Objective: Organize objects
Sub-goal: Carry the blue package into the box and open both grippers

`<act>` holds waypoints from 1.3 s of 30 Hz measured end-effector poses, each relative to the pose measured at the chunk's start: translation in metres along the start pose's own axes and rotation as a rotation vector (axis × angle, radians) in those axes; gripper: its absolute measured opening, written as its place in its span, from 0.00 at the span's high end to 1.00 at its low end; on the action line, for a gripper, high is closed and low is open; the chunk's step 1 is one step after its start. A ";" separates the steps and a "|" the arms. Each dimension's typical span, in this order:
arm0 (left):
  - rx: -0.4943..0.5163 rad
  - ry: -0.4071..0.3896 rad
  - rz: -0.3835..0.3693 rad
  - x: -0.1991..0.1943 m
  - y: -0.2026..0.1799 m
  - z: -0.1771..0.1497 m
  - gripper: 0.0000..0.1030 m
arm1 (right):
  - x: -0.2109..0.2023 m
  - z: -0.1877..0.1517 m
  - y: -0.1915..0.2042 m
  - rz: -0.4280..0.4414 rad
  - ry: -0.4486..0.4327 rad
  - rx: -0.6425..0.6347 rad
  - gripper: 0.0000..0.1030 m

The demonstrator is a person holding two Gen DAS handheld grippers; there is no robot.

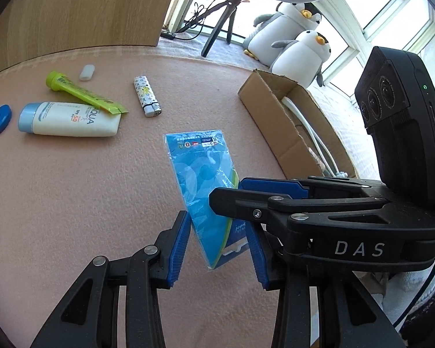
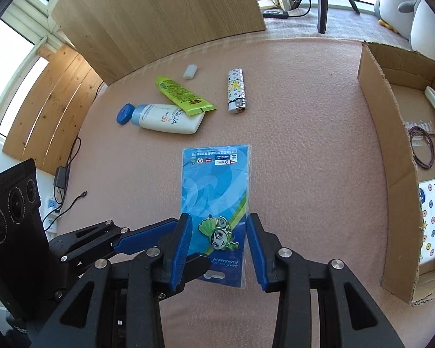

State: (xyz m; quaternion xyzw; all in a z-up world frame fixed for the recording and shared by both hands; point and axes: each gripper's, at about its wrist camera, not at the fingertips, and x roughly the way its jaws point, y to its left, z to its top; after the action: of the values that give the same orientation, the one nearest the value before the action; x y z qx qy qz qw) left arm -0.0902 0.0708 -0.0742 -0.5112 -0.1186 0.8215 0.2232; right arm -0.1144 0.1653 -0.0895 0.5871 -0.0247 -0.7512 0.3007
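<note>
Pink counter (image 2: 304,174), felt-like, filling most of both views. Cardboard box (image 2: 391,174) along right edge, open-topped, sticker sheet (image 2: 430,217) and dark loop inside. Blue packaged card (image 2: 214,197) at lower centre, flat on counter, near end between both claws. Left claw (image 1: 220,249) spread, fingers flanking the card's near end. Right claw (image 2: 219,249) spread likewise, not pinching. Upper left: sunscreen tube (image 2: 168,120) lying flat, green tube (image 2: 185,97) overlapping it. Lighter (image 2: 236,91) just right of those. White eraser (image 2: 190,71) farther back.
</note>
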 end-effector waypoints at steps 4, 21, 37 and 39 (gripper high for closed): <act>0.047 -0.022 -0.019 0.002 -0.028 0.021 0.59 | -0.025 0.009 -0.014 -0.025 -0.052 0.007 0.65; 0.166 -0.051 -0.094 0.059 -0.131 0.091 0.59 | -0.095 0.042 -0.108 -0.129 -0.194 0.099 0.65; 0.178 -0.016 -0.065 0.111 -0.154 0.117 0.53 | -0.095 0.057 -0.158 -0.151 -0.204 0.138 0.65; 0.172 -0.015 -0.059 0.112 -0.151 0.118 0.50 | -0.095 0.057 -0.161 -0.179 -0.206 0.141 0.62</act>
State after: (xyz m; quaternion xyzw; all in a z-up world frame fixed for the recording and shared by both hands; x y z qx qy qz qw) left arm -0.2006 0.2610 -0.0461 -0.4801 -0.0644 0.8256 0.2894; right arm -0.2214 0.3241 -0.0523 0.5263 -0.0558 -0.8277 0.1865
